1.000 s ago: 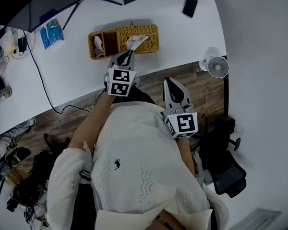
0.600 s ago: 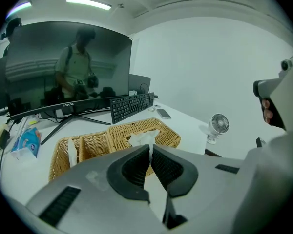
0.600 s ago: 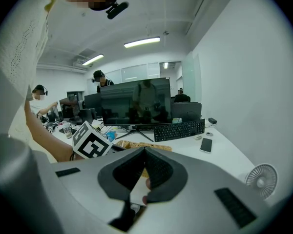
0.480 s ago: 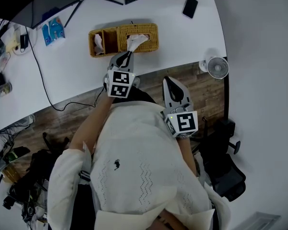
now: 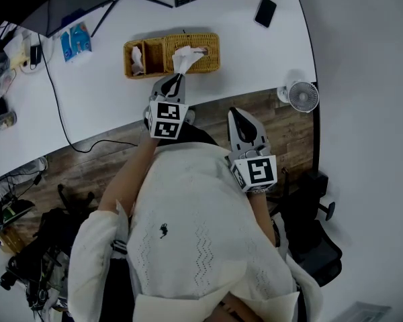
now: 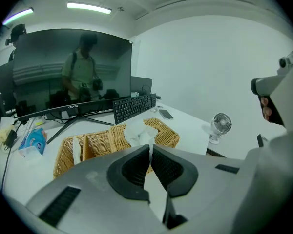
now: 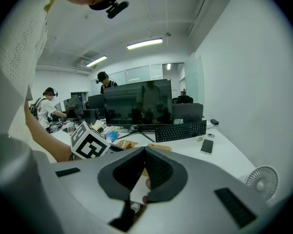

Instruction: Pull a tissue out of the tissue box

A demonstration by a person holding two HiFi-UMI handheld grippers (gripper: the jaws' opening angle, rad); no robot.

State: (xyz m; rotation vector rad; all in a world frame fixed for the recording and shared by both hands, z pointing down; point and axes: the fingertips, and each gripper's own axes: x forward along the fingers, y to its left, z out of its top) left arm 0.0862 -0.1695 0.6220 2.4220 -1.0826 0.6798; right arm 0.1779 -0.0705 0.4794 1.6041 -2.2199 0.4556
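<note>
The left gripper [image 6: 150,148] has its jaws pressed together on the upper end of the tissue [image 6: 136,133], a thin white strip showing between the dark pads. In the head view this left gripper [image 5: 179,77] hangs just at the near side of the tissue box [image 5: 211,49], a woven wicker holder on the white worktop [image 5: 255,56]. The tissue [image 5: 185,58] runs from the box's top opening up to the jaws. The pull seems to be in hand and not yet finished, since the sheet's lower end sits in the opening. The next move likely calls for drawing it up and towards the person, gently enough not to tear it or lift the light box. The tissue looks crumpled, soft and bunched. The right gripper [image 7: 144,149] is closed on nothing, held well back over the floor [image 5: 236,113].
</note>
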